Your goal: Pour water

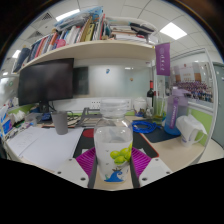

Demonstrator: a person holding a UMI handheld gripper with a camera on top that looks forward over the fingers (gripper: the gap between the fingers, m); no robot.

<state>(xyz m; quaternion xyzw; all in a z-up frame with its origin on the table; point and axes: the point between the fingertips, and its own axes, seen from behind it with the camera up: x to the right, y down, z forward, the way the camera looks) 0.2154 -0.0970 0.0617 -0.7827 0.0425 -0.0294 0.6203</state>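
A: Looking fwd along the hand-held gripper [112,163]. Level pose, fingers pointing out over the white tabletop [45,148], cam roughly horizontal. No hand or sleeve in shot, so can't say how it's gripped.

B: Fingers?

A: Both at bottom of view, magenta pads [87,161] on inner faces. Clear plastic cup w/ yellow-green print near its base [113,147] stands upright btwn them. Pads sit right at cup's sides, left and right. Looks clamped on it, opening abt cup-wide. Cup base hidden low down, can't tell if it rests on table.

B: Water in it?

A: Can't tell. Wall is see-through, no clear level line.

B: Any writing, labels?

A: Print on cup is yellow-green blobs plus a blue patch lower down, no readable words. Purple upright banner [163,58] beyond to the right has white marks on it, too small to read. Book spines on the wooden shelf [85,52] up high, titles not legible.

B: Other bits?

A: Dark monitor screen [46,81] under shelf, left. Grey cylindrical tumbler [60,122] on table ahead-left of fingers, well apart from cup. Dark bottle [151,97] back right. Blue flat tray [150,127] right of cup, beyond the right finger. White rounded container [188,127] nearer on the right. Ceiling light panels [172,30] overhead.
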